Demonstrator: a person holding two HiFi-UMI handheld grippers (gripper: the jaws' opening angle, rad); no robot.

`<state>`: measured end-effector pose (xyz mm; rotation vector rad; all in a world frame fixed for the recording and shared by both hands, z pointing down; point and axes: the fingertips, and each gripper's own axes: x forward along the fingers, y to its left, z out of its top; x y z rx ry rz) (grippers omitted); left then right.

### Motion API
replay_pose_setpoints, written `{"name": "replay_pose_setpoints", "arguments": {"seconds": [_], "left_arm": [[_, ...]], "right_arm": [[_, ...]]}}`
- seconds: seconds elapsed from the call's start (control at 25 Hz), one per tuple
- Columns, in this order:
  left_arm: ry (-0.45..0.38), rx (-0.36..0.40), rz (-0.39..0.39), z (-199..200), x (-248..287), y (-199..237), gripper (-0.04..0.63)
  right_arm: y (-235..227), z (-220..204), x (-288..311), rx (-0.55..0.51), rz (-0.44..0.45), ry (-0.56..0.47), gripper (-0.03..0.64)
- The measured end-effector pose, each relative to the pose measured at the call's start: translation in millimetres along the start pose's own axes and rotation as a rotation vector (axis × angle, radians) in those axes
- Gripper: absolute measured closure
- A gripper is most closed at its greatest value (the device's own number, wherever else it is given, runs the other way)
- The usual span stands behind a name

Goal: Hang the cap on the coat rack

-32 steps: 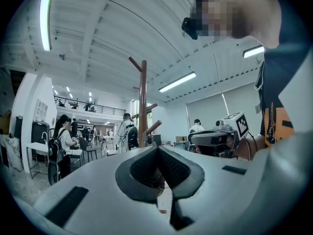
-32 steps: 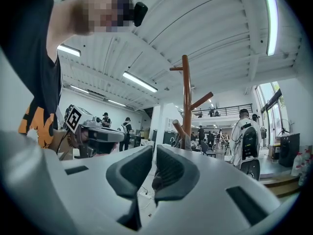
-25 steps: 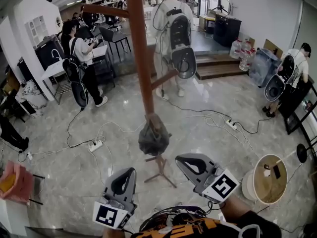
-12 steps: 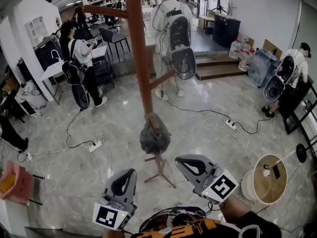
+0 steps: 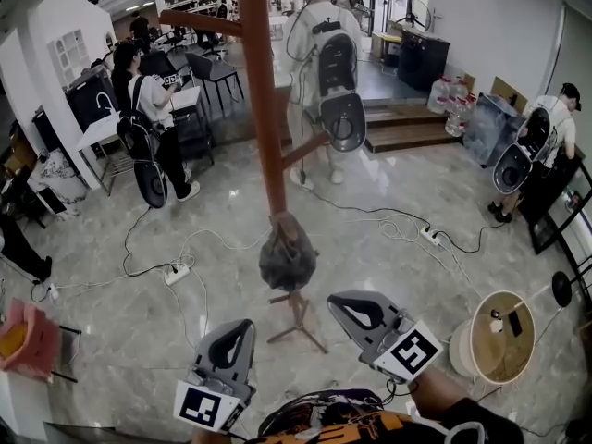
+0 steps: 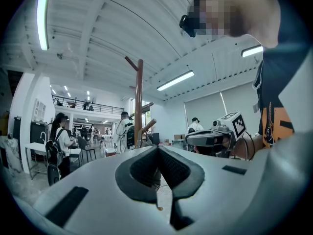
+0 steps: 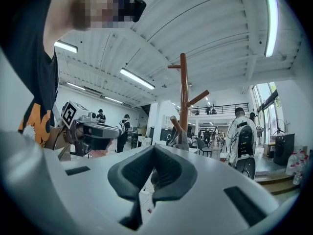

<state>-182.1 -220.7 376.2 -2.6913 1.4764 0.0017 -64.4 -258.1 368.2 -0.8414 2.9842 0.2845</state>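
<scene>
The cap [image 5: 287, 259], dark grey and crumpled, hangs on a short low peg [image 5: 282, 222] of the rack [image 5: 260, 100]. It lies against the brown pole, above the rack's splayed legs [image 5: 298, 320]. Higher up the pole, more pegs stick out to the left and right, and they are bare.

Both grippers are on the near side of the rack, close to the person's body and apart from the cap. The left gripper [image 5: 240, 324] points level toward the rack. In its own view the left gripper [image 6: 157, 148] has its jaws together with nothing between them. The right gripper [image 5: 339, 300] sits just right of it, also level. The right gripper [image 7: 153, 148] has its jaws closed and empty in its own view too. Each gripper shows in the other's view, with its marker cube toward the person.

The floor [image 5: 388, 257] is pale and glossy, with cables and a power strip [image 5: 178, 270] left of the rack. A round desk [image 5: 483, 345] stands at the lower right with small items on it. Behind the rack a person in white [image 5: 319, 54] wears a backpack rig. Other people stand at the left [image 5: 148, 109] and far right [image 5: 548, 123].
</scene>
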Motion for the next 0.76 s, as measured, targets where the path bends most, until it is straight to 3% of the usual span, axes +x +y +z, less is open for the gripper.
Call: {"name": "replay_pose_setpoints", "arguments": {"seconds": [0.32,0.76], "left_arm": [[0.000,-0.003,-0.035,6,10,-12,0.572],[0.001,0.003,-0.013,2,-1,-5,0.572]], "right_arm": [[-9,-7,-18,0.006,-0.030,0.063,0.603],[4,-13,-7,0.014,-0.004,0.048,0.603]]}}
